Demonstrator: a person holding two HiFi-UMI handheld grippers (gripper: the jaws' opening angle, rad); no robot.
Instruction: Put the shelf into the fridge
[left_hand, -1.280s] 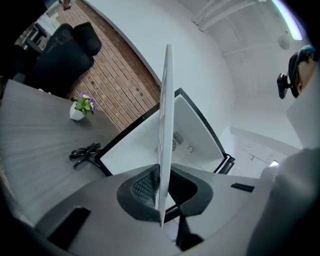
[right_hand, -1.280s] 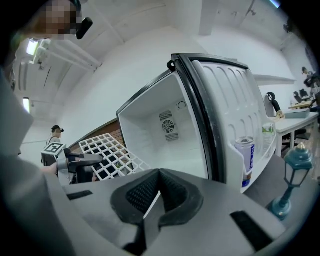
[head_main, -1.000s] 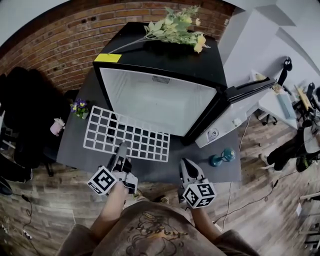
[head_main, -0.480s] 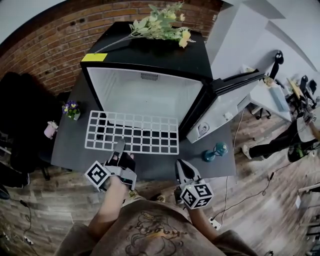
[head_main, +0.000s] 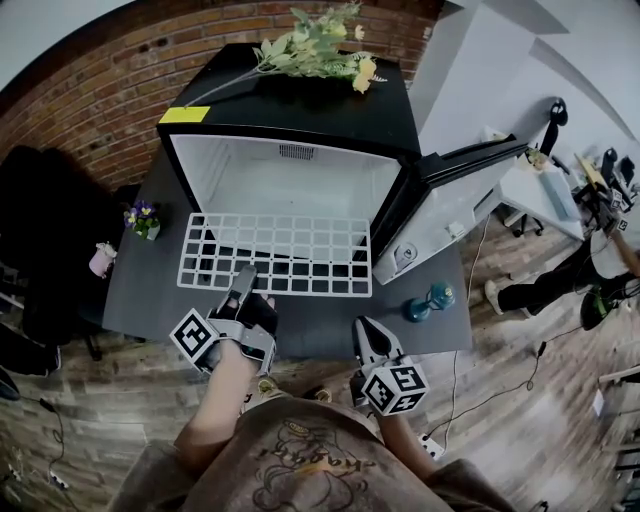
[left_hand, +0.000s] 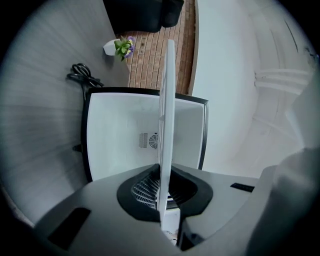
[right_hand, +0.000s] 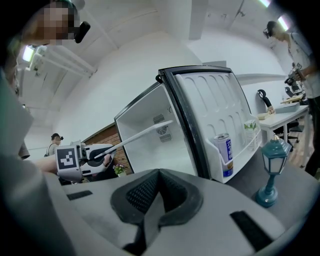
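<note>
A white wire shelf (head_main: 275, 255) hangs level in front of the open black fridge (head_main: 300, 180), its far edge at the mouth of the white interior. My left gripper (head_main: 243, 283) is shut on the middle of the shelf's near edge. In the left gripper view the shelf (left_hand: 166, 110) shows edge-on between the shut jaws of the left gripper (left_hand: 165, 192), with the fridge interior (left_hand: 120, 135) behind it. My right gripper (head_main: 368, 335) hangs lower right, shut and holding nothing. In the right gripper view, beyond the right gripper (right_hand: 156, 199), are the shelf (right_hand: 145, 132) and the left gripper (right_hand: 95, 155).
The fridge door (head_main: 470, 165) stands open to the right, with a can (right_hand: 226, 155) in its rack. A teal lamp ornament (head_main: 430, 300) stands on the dark mat (head_main: 320, 335). Flowers (head_main: 315, 45) lie on the fridge top. A small flower pot (head_main: 143, 218) is at the left.
The left gripper has carried the shelf forward and turned it square to the fridge opening. The right gripper has stayed about where it was.
</note>
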